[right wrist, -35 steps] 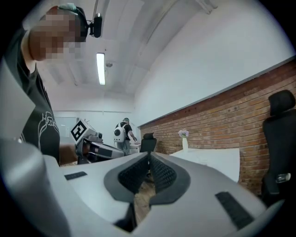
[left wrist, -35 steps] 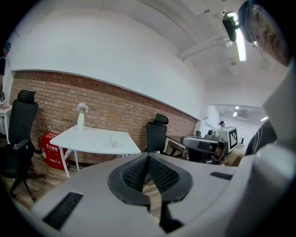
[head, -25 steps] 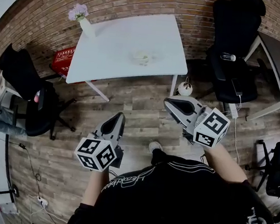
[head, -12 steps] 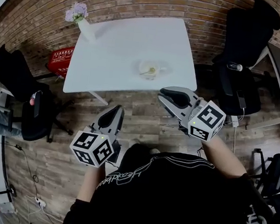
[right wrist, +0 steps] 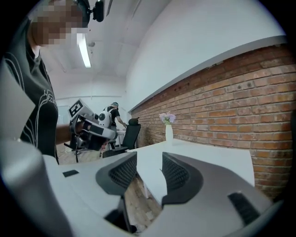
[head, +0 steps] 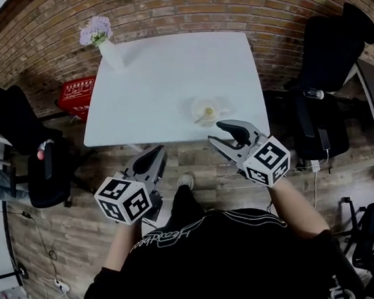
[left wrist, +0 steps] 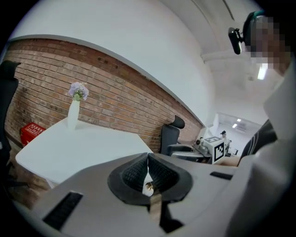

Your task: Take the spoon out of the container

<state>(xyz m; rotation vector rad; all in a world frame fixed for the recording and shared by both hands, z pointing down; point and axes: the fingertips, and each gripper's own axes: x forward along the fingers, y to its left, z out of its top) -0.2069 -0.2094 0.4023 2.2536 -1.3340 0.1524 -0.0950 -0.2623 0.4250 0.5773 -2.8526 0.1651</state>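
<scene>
At the far left corner of the white rectangular surface (head: 161,71) stands a tall white vase with pale purple flowers (head: 110,47), well apart from anything the task concerns. The left gripper (head: 158,152) hangs off the near edge over the wooden floor, and its own view shows its fingers (left wrist: 159,172) pressed together with nothing held. It points toward the near edge, left of the goal, so it looks the less handy of the two. Further right, close to the near edge and toward the near right corner, sits the small pale round container (head: 219,105). The spoon (head: 208,112) lies inside it, showing only as a yellowish bit — too small to tell which way its handle runs. Just beside the container, at the near edge, is the right gripper (head: 213,133). Its fingers (right wrist: 175,172) are opening, with a clear gap and nothing between them, only the surface and floor beyond. The container lies just ahead of those fingertips and slightly toward the far side, so the right gripper is plainly the nearer one — a short reach forward over the near edge should bring it above the spoon.
</scene>
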